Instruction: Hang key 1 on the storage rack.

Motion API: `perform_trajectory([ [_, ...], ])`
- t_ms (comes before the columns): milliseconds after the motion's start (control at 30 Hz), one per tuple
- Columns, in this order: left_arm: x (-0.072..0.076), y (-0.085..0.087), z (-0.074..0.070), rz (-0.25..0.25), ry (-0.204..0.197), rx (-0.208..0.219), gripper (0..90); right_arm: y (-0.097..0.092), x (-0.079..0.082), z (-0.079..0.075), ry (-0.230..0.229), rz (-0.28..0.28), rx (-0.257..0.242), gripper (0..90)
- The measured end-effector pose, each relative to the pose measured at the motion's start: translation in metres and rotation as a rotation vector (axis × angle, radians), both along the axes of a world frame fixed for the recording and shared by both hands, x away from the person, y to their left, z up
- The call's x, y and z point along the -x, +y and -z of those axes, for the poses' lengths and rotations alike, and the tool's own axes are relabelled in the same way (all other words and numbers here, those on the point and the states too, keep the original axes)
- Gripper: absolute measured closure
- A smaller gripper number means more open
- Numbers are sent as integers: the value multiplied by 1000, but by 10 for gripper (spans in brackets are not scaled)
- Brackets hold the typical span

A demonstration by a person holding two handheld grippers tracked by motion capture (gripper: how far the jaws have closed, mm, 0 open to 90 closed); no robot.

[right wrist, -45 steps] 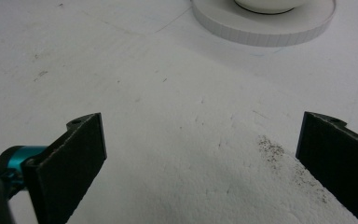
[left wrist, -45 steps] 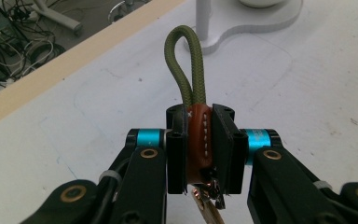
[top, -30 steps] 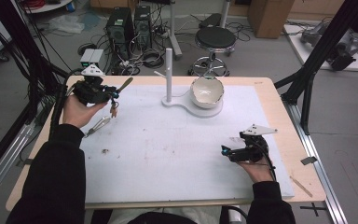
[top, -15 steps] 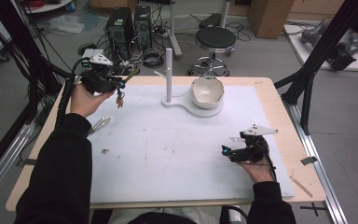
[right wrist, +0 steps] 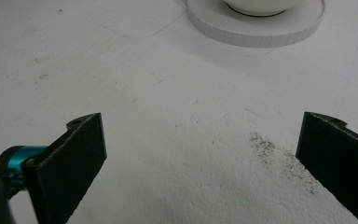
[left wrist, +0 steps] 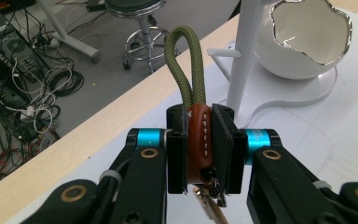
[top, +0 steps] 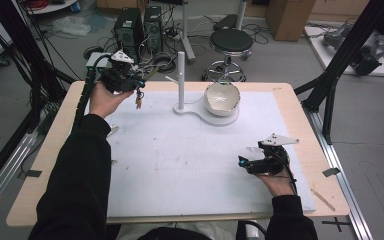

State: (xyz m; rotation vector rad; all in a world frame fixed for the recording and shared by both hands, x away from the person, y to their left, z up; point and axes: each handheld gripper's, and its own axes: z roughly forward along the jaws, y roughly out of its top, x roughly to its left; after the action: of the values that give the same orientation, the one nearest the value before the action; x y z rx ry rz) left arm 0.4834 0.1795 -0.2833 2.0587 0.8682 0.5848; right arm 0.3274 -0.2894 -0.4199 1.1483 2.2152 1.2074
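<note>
Brown leather of a key fob point(left wrist: 199, 140) is clamped between the jaws of the left gripper point(left wrist: 200, 144), its green cord loop point(left wrist: 184, 63) pointing to twelve o'clock. The white stand point(left wrist: 243, 51) is seen at one o'clock, its peg point(left wrist: 224, 52) nearest this hand. The right gripper point(right wrist: 200, 154) is held with jaws apart over the table point(right wrist: 168, 116).
</note>
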Motion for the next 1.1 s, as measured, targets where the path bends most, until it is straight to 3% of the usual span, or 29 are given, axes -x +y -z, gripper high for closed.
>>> perform_trajectory([
  [333, -7, -18, 10, 19, -12, -1, 764, 0, 1, 0, -4, 3, 10, 6],
  [500, -7, -24, 14, 23, -5, -17, 765, -1, 2, 0, -1, 4, 10, 6],
  [633, -9, -28, 18, 27, -2, -24, 764, -2, 2, -1, 0, 1, -18, 6],
  [1100, -12, -38, 29, 49, 13, -31, 764, -2, 2, -1, 2, 6, -4, 6],
])
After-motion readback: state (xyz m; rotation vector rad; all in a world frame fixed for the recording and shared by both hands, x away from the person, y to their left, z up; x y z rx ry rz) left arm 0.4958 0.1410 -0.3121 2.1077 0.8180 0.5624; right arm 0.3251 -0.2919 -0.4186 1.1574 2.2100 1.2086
